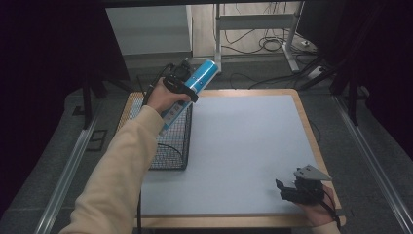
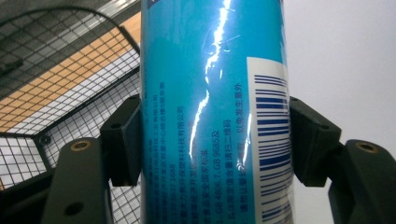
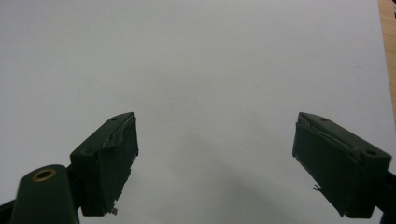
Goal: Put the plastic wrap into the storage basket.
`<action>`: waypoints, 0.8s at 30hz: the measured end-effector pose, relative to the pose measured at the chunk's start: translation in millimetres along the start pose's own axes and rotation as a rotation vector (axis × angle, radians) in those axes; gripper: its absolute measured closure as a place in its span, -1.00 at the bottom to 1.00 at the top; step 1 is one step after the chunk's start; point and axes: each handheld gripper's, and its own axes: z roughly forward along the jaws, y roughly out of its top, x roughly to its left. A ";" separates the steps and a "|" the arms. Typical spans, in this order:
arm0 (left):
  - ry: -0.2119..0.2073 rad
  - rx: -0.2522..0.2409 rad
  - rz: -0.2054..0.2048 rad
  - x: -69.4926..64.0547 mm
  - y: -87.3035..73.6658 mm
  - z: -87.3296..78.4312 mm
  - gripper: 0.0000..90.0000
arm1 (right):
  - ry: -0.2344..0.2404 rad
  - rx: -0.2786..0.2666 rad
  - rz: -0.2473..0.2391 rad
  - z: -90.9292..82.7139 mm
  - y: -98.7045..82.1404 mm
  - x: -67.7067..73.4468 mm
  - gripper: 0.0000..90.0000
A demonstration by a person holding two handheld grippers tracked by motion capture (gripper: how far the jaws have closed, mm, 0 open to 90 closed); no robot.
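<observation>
Above the wire basket (image 1: 170, 141) at far left, the left gripper (image 1: 182, 84) pinches the blue can (image 1: 197, 82), long axis tilted up-right; right gripper (image 1: 292, 190) spread, idle

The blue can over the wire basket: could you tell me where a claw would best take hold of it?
Grip the blue can across its round body at mid-length, pads on opposite sides, as the left claw does now. Its straight, smooth wall offers parallel contact there.

Tilted blue can (image 1: 195, 85) above wire basket (image 1: 171, 141)
</observation>
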 end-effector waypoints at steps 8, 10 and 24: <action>0.007 0.023 -0.016 9.2 -7.0 12.1 -0.30 | -0.002 0.001 -0.001 0.1 -0.1 0.4 -0.68; 0.012 0.030 -0.014 12.6 -9.7 17.7 -0.30 | -0.002 0.003 0.000 0.1 -0.2 0.2 -0.68; 0.026 0.067 -0.038 23.9 -18.8 35.9 -0.30 | -0.003 0.005 0.003 0.5 -0.5 -0.1 -0.68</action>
